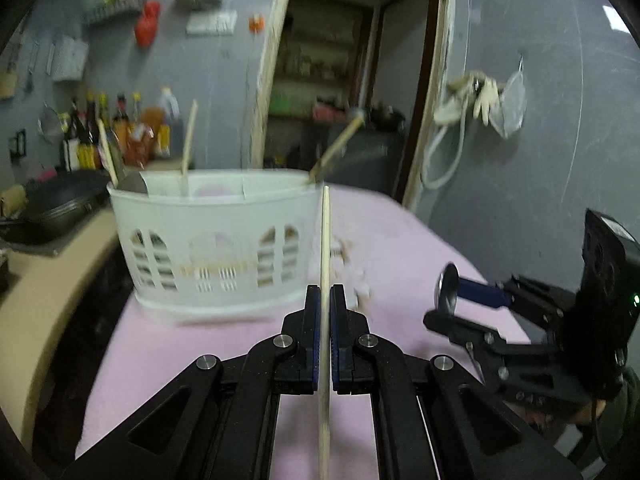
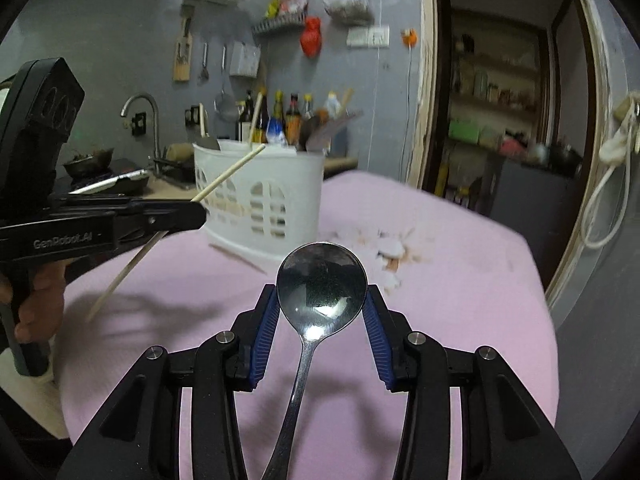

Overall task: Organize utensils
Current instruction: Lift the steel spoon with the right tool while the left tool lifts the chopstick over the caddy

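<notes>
My left gripper (image 1: pixel 325 292) is shut on a wooden chopstick (image 1: pixel 325 248), held upright above the pink table; it also shows in the right wrist view (image 2: pixel 228 174). My right gripper (image 2: pixel 322 296) is shut on a metal spoon (image 2: pixel 322 280), bowl between the blue pads (image 2: pixel 266 320), handle running back down; it shows in the left wrist view (image 1: pixel 448 286) too. A white plastic utensil basket (image 1: pixel 212 240) (image 2: pixel 260 196) stands ahead on the table and holds several chopsticks and utensils. Both grippers are short of the basket.
The pink table (image 2: pixel 440 280) has a torn patch (image 2: pixel 390 254) of white scraps right of the basket. A loose chopstick (image 2: pixel 238 258) lies by the basket's base. A counter with a wok (image 1: pixel 56 208), bottles and a tap is left; a doorway is behind.
</notes>
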`<state>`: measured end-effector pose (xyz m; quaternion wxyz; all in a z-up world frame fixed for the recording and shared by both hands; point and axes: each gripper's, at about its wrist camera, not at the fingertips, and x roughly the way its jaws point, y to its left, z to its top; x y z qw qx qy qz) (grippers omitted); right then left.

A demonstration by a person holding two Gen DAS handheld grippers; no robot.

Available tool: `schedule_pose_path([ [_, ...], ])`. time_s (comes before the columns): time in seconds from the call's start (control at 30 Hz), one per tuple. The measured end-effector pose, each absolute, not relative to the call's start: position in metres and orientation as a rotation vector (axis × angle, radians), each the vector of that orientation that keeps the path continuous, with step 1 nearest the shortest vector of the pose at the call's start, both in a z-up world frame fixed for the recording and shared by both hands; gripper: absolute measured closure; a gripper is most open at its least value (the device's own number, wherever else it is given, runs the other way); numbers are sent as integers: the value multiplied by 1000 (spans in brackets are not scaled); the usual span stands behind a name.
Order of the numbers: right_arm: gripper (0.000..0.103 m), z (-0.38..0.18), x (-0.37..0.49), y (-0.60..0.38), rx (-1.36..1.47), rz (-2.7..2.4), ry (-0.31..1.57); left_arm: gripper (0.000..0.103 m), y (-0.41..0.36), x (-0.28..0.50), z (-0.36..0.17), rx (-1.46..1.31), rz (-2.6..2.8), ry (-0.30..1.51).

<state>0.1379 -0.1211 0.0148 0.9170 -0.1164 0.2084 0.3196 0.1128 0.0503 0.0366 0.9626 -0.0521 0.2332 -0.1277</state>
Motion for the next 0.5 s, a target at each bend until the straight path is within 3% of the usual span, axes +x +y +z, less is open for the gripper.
schedule_pose_path([
  [0.5, 63, 62, 139, -112, -118, 694, 212, 100, 96, 117, 92, -262, -221, 272],
])
